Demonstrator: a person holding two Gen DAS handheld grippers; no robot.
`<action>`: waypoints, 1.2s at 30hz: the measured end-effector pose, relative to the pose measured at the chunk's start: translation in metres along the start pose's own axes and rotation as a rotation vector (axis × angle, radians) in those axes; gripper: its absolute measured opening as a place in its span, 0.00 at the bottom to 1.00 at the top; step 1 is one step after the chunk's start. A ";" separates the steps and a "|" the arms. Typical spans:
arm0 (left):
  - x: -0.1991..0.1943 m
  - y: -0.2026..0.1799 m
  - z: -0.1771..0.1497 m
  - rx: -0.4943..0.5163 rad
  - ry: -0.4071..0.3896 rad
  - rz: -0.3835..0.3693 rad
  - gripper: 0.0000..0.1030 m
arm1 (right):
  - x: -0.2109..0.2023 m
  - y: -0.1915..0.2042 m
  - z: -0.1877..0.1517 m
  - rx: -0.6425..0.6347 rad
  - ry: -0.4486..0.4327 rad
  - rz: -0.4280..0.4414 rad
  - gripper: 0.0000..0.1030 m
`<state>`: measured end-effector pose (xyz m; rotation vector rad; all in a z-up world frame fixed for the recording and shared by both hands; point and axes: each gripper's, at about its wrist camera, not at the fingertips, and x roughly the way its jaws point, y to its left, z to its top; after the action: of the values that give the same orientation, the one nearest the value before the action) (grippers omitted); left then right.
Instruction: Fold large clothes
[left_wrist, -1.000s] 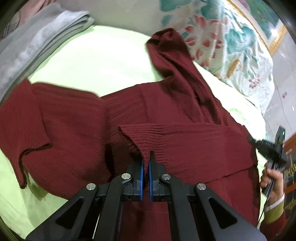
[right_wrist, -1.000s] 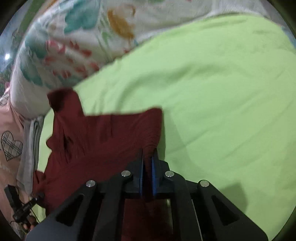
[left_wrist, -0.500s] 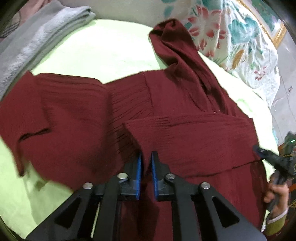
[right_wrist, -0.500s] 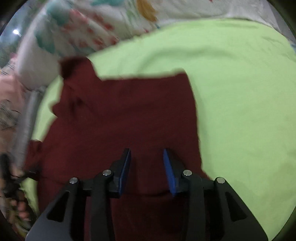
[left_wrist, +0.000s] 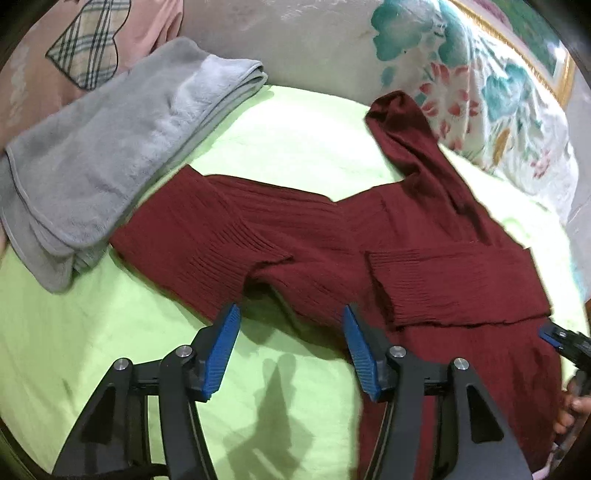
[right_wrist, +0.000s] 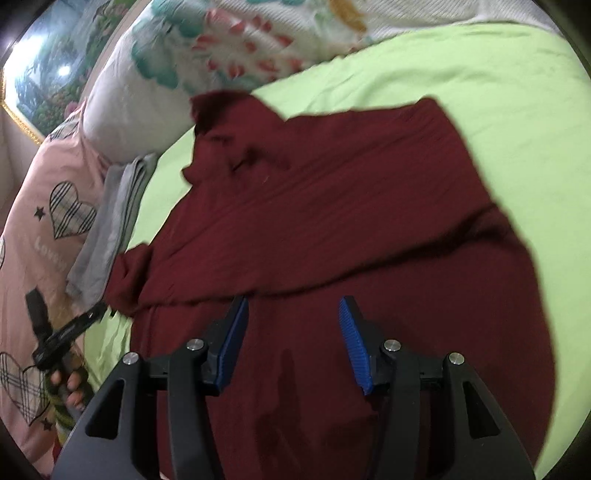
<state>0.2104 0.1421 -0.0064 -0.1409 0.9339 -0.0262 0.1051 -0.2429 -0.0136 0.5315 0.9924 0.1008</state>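
A dark red ribbed sweater (left_wrist: 417, 236) lies spread on the lime-green sheet (left_wrist: 110, 332). One sleeve (left_wrist: 450, 284) is folded across its body, the other sleeve (left_wrist: 207, 229) points toward the grey towel. My left gripper (left_wrist: 290, 314) hovers over the sweater's lower edge, its jaws opening with nothing between them. From the right wrist the sweater (right_wrist: 351, 221) fills the middle of the bed. My right gripper (right_wrist: 291, 306) hangs above the body, jaws opening and empty. The other gripper (right_wrist: 74, 328) and a hand show at the left.
A folded grey towel (left_wrist: 110, 147) lies left of the sweater. A floral pillow (left_wrist: 480, 92) and a pink pillow with plaid hearts (right_wrist: 48, 221) line the bed's head. Bare green sheet (right_wrist: 517, 110) lies to the right.
Both grippers let go of the sweater and spread their jaws. The left one drew back and left, off the folded sleeve; the right one pulled back over the body.
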 end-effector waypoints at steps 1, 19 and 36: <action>0.003 0.002 0.001 -0.003 0.005 0.005 0.57 | 0.000 0.004 -0.004 -0.004 0.007 0.004 0.51; 0.029 0.035 0.000 0.040 0.025 0.134 0.02 | 0.006 0.024 -0.022 0.020 0.043 0.046 0.51; -0.042 -0.157 0.053 0.113 -0.139 -0.397 0.01 | -0.042 0.003 -0.015 0.059 -0.062 0.091 0.51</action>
<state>0.2343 -0.0038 0.0788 -0.2187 0.7520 -0.4304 0.0699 -0.2478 0.0135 0.6308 0.9130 0.1363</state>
